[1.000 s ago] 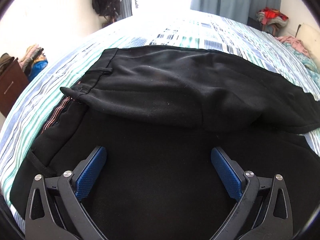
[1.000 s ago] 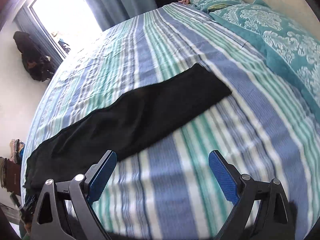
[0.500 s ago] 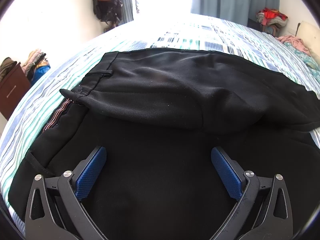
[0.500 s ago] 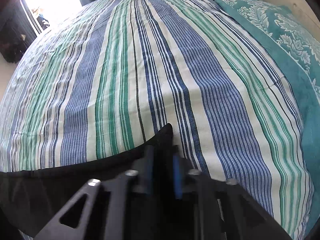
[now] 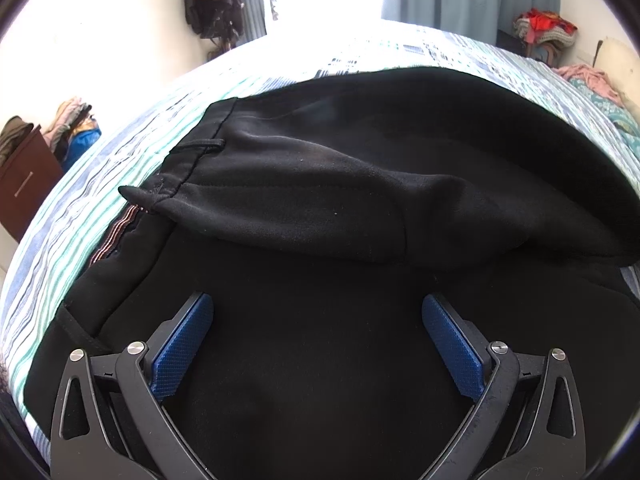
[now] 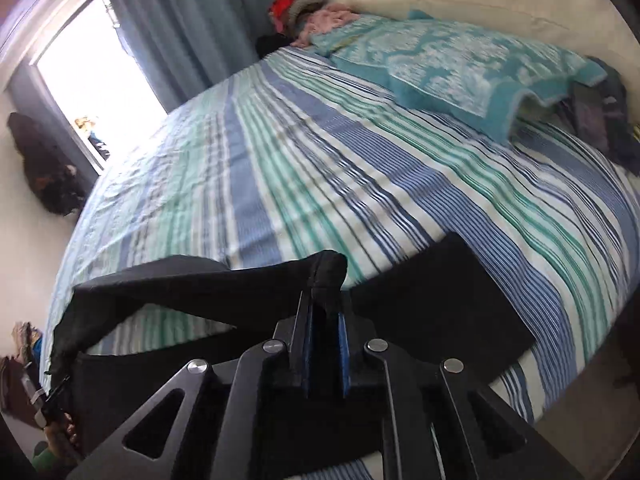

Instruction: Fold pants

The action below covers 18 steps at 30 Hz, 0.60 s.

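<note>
Black pants [image 5: 320, 208] lie on the striped bed, waistband to the left, with one half folded over the other. My left gripper [image 5: 316, 340] is open and hovers over the lower layer of the pants near the waist, holding nothing. My right gripper [image 6: 325, 320] is shut on the hem end of a pant leg [image 6: 326, 276] and holds it lifted above the bed. The leg [image 6: 168, 288] hangs from it back to the left toward the waist. Another part of the pants [image 6: 448, 304] lies flat under the gripper.
The bed has a blue, green and white striped sheet [image 6: 320, 168]. A teal patterned blanket [image 6: 448, 60] lies at the head. A pile of clothes [image 6: 304, 4] sits by the curtain. A wooden drawer unit [image 5: 20, 184] stands left of the bed.
My right gripper went down to the end of the pant leg, shut on it and lifted it up and toward the waist. The leg now bulges higher in the left wrist view.
</note>
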Motion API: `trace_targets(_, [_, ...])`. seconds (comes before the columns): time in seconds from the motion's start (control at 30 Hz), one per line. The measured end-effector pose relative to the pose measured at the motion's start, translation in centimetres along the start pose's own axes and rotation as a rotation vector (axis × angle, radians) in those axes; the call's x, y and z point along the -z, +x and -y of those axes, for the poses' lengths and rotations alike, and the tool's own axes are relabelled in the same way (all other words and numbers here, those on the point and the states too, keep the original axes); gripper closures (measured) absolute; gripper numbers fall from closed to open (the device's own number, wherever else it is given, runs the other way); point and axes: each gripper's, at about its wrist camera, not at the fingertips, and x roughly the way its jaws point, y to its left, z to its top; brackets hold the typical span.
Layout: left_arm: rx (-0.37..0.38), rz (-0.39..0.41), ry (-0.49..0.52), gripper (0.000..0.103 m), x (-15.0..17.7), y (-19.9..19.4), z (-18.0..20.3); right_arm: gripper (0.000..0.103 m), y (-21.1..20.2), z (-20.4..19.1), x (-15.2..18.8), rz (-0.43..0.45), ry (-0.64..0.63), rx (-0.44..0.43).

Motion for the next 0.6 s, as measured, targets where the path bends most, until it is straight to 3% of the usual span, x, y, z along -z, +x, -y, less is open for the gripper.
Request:
trace_targets(0.07, [0.000,-0.011,0.001,0.000,-0.1,0.0,0.0,0.072,-0.5,2.5,1.7,-0.061,0.088,0.138])
trace_targets(0.1, [-0.001,-0.014,0.003,0.000,-0.1,-0.1,-0.1,0.068,-1.5,2.8,2.1,-0.030,0.091,0.151])
trace_targets(0.2, [-0.010,-0.022,0.010,0.000,-0.2,-0.3,0.0,0.025,-6.1,1.9,3.4,0.113,0.070,0.164])
trace_targets(0.33, [-0.009,-0.082,-0.008,0.000,-0.1,-1.6,-0.6,0.022,-8.7,-1.4,5.6,0.153,0.076,-0.013])
trace_targets(0.4, [0.046,-0.087,-0.039,0.000,1.0,-3.2,-1.7,0.022,-8.5,-2.6,6.4,0.144,0.109,-0.121])
trace_targets(0.5, [0.094,-0.041,-0.019,0.000,3.5,-5.7,-3.1,0.022,-5.8,-3.9,7.3,0.053,0.202,-0.357])
trace_targets(0.6, [0.077,-0.049,-0.025,0.000,3.7,-6.5,-3.5,0.022,-0.9,-4.0,6.8,-0.057,0.345,-0.428])
